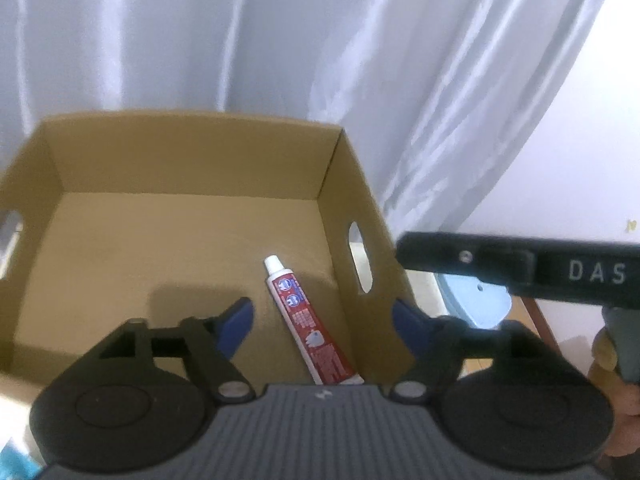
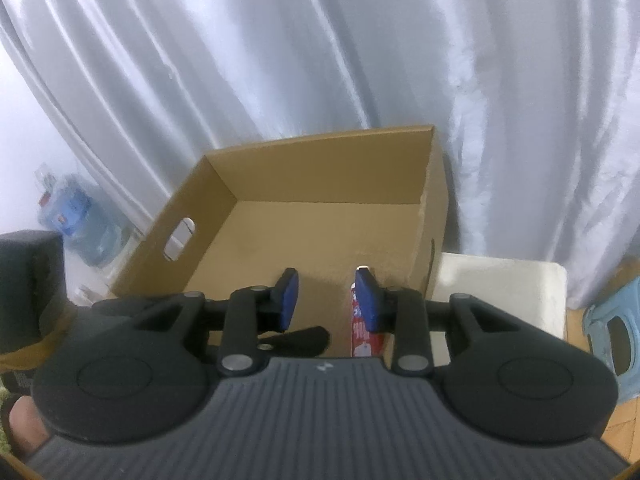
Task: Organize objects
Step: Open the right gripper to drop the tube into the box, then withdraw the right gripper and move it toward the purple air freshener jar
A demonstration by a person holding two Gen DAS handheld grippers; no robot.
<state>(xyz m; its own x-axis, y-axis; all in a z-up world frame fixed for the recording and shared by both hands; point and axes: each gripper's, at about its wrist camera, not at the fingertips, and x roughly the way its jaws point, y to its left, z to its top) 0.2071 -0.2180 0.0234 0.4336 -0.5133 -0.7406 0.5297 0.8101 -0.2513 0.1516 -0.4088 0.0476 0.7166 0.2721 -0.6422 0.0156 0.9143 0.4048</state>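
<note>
Left gripper [image 1: 322, 322] spread wide, empty, above the open brown cardboard box [image 1: 192, 152]. Red-and-white toothpaste tube [image 1: 310, 326] lies flat on the box floor by the right wall, cap away, long axis running roughly away from the gripper. Right gripper [image 2: 329, 300] moderately parted, empty, its right pad [image 2: 367, 300] over the tube; judged nearer.

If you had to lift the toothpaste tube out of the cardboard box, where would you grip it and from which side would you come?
Grip the toothpaste tube across its red middle, coming straight down from above. It lies flat on the floor of the cardboard box, close beside the right wall, so a sideways approach looks blocked. Its long axis runs diagonally; turn the jaws to close across its narrow width.
</note>
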